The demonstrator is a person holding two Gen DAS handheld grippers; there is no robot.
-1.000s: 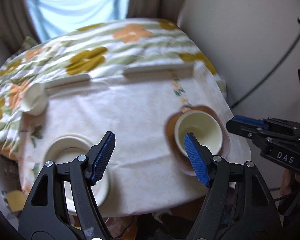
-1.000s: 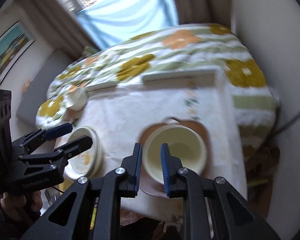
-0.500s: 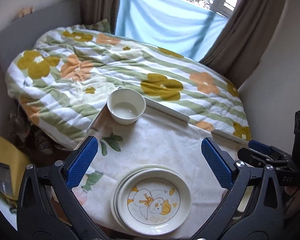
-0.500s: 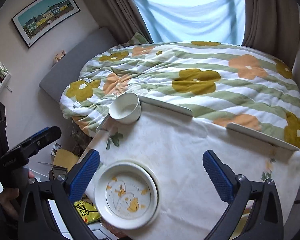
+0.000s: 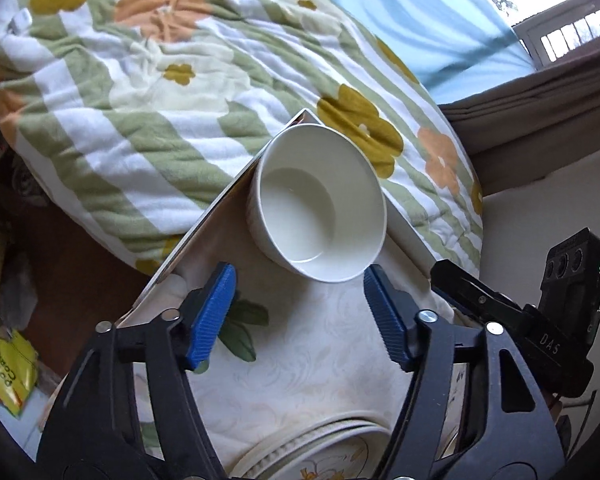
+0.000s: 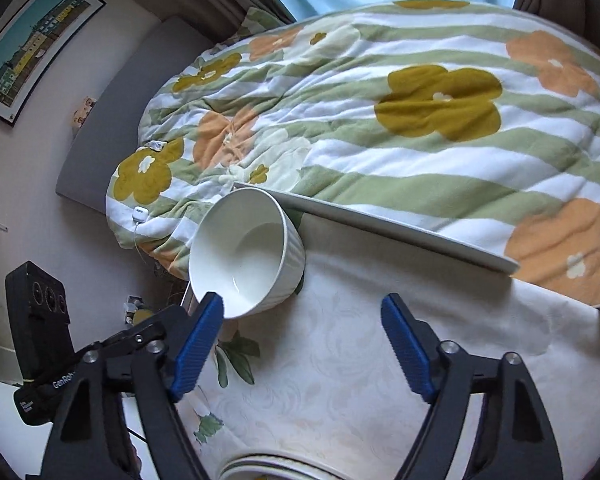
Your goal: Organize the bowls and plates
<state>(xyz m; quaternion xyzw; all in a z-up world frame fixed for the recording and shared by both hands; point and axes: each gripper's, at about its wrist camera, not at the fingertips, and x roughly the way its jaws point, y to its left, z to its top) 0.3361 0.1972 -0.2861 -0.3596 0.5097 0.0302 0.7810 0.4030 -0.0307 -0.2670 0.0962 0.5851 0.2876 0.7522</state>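
Observation:
A white ribbed bowl [image 5: 318,206] sits empty at the far left corner of the table; it also shows in the right wrist view [image 6: 246,254]. My left gripper [image 5: 300,316] is open and empty, its blue pads just short of the bowl's near rim. My right gripper [image 6: 306,346] is open and empty, with its left pad [image 6: 198,340] close to the bowl's near rim. A stack of plates [image 5: 320,454] with a duck print lies at the near edge below both grippers; its rim shows in the right wrist view [image 6: 276,468].
The table has a white floral cloth [image 6: 360,360] and a raised grey edge [image 6: 380,222]. A flowered blanket [image 6: 400,112] on the bed lies right behind it. A yellow packet [image 5: 6,372] is on the floor at left. The right gripper's body [image 5: 540,332] stands beside the left.
Both grippers have swung away from the bowl on the brown plate and moved forward over the duck plates toward the white bowl. The right gripper opened; the left narrowed.

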